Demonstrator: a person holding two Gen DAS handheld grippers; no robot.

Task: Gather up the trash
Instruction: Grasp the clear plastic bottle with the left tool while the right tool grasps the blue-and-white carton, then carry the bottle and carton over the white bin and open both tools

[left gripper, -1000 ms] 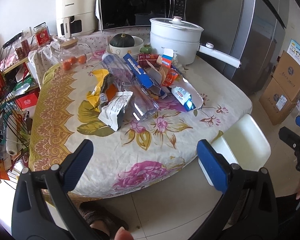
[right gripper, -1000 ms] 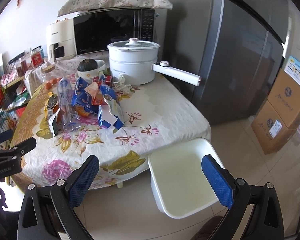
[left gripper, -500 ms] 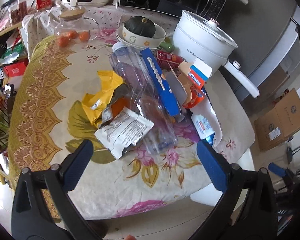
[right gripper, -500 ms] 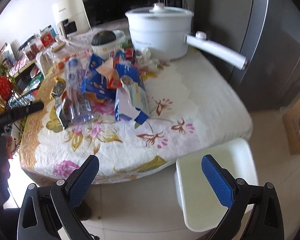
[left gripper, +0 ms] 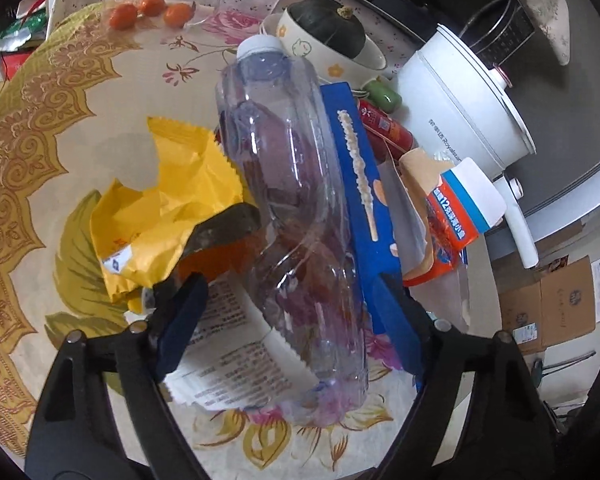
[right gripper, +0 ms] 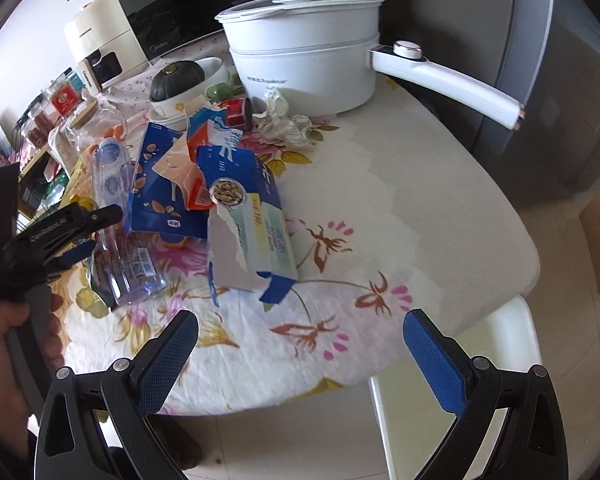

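Observation:
A heap of trash lies on the flowered tablecloth (left gripper: pixel 32 168). A clear plastic bottle (left gripper: pixel 292 208) lies lengthwise between the fingers of my open left gripper (left gripper: pixel 296 312), which is low over it and straddles its lower half. Beside it lie a yellow wrapper (left gripper: pixel 172 200), a white printed wrapper (left gripper: pixel 236 360), a blue snack box (left gripper: pixel 360 184) and an orange carton (left gripper: pixel 452 216). My right gripper (right gripper: pixel 300 356) is open and empty near the table's front edge, short of a torn blue-and-white box (right gripper: pixel 252 224). The bottle (right gripper: pixel 120 240) and left gripper (right gripper: pixel 72 236) show at its left.
A white electric pot (right gripper: pixel 304 60) with a long handle (right gripper: pixel 448 80) stands at the back, next to a bowl holding a dark squash (left gripper: pixel 328 28). Crumpled tissue (right gripper: pixel 284 124) lies before the pot. A white bin (right gripper: pixel 496 392) stands on the floor at the table's right front. Cardboard boxes (left gripper: pixel 548 308) sit beyond.
Both grippers have moved in toward the table. The left one has dropped close over the trash heap and now straddles the bottle. The right one has come nearer the table edge.

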